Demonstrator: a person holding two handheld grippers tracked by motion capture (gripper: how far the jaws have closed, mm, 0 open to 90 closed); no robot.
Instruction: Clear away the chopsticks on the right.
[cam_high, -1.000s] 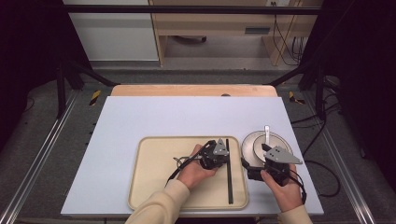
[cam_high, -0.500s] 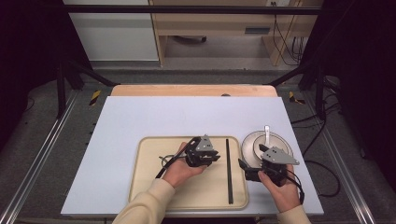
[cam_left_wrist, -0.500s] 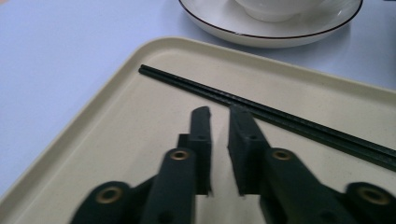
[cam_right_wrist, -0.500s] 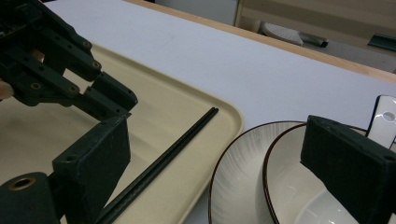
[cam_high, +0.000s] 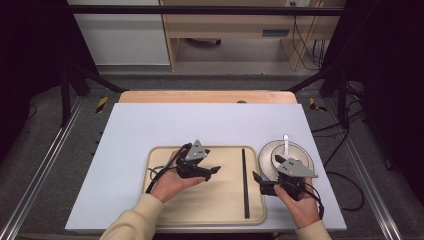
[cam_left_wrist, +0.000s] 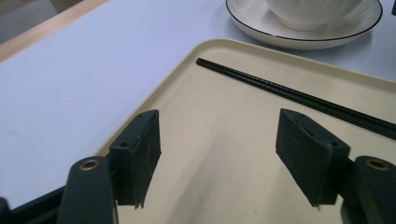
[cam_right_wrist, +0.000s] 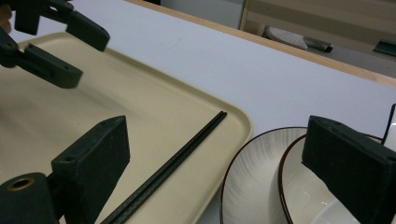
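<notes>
My left gripper (cam_high: 212, 171) just spread its fingers, pinching nothing; chopsticks (cam_high: 245, 180) lie at its 3 o'clock on the tray (cam_high: 165, 210), plate (cam_high: 267, 155) beyond; right gripper (cam_high: 257, 181) fingers spread, counter (cam_high: 150, 125) bare at 12

No text, label, brand, number or sign can be read anywhere in these views.

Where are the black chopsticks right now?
In the high view the chopsticks lie along the right side of the tray, just left of the plate, between the left gripper and the right gripper, touching neither.
</notes>
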